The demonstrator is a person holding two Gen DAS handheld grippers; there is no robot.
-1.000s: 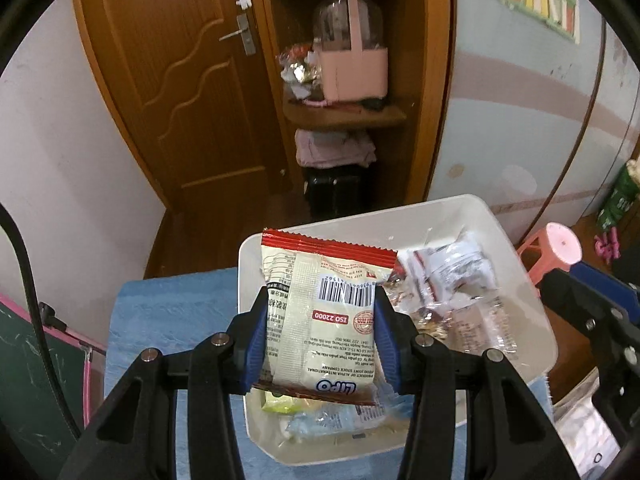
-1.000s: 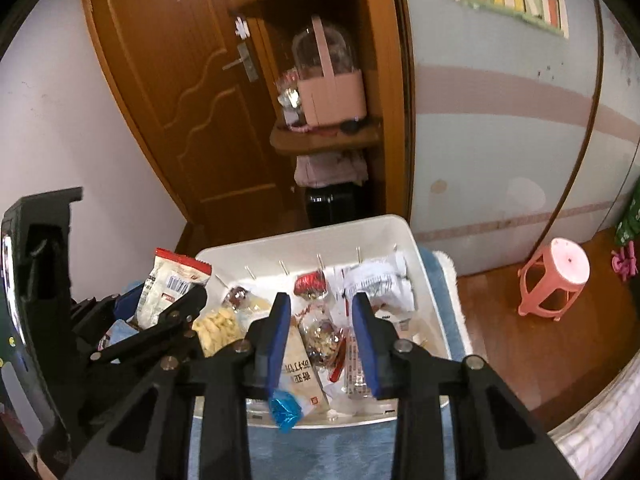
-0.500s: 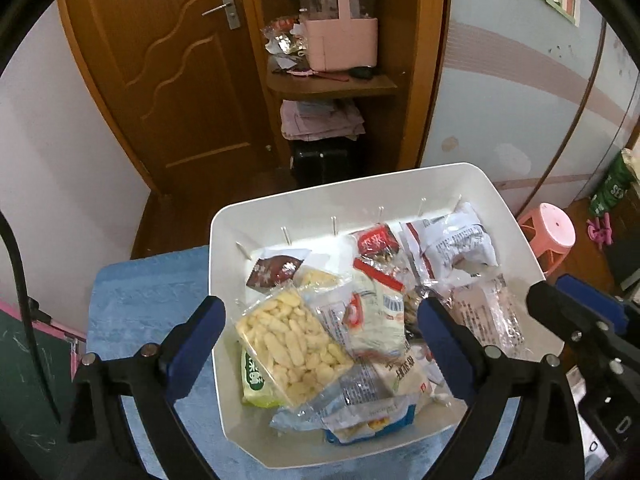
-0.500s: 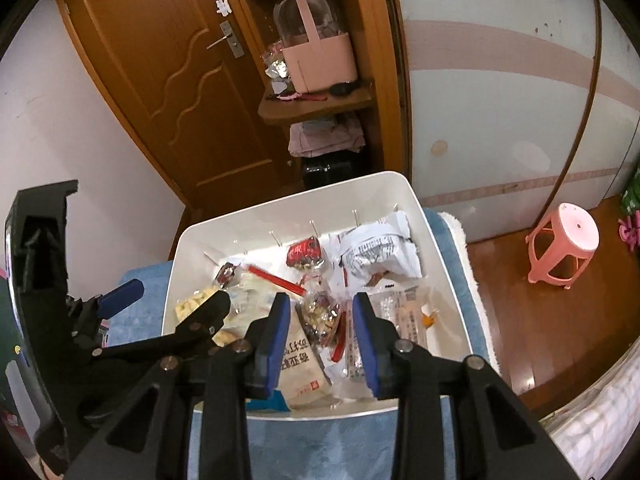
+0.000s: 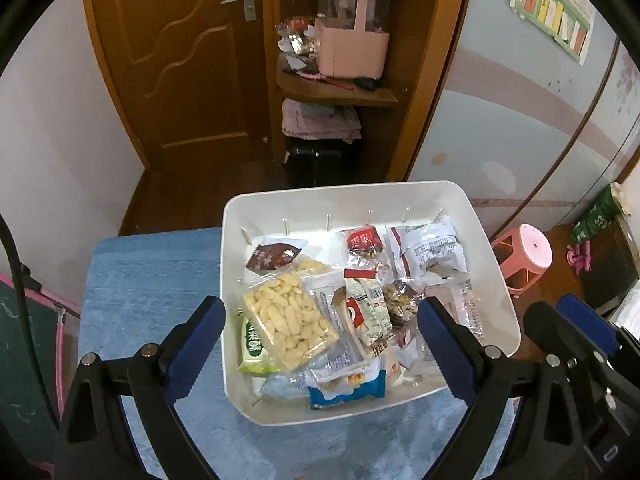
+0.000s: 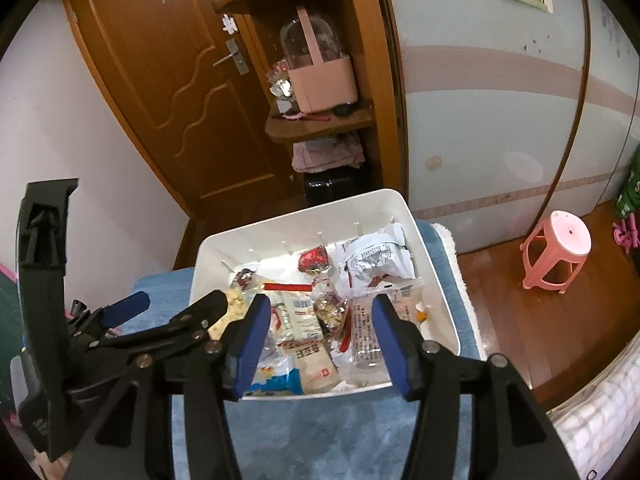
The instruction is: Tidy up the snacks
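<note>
White plastic bin (image 5: 496, 264) holds the snack packets (image 5: 372, 312) on the blue surface (image 5: 152, 272) — just ahead of and below both hand-held grippers, left (image 5: 320, 334) and right (image 6: 318, 338), each spread wide and empty, about equally near.

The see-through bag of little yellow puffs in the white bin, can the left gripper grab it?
Probably yes. The left gripper is open just above the puff bag, which lies on top of the other snacks in the white bin, with nothing covering it.
</note>
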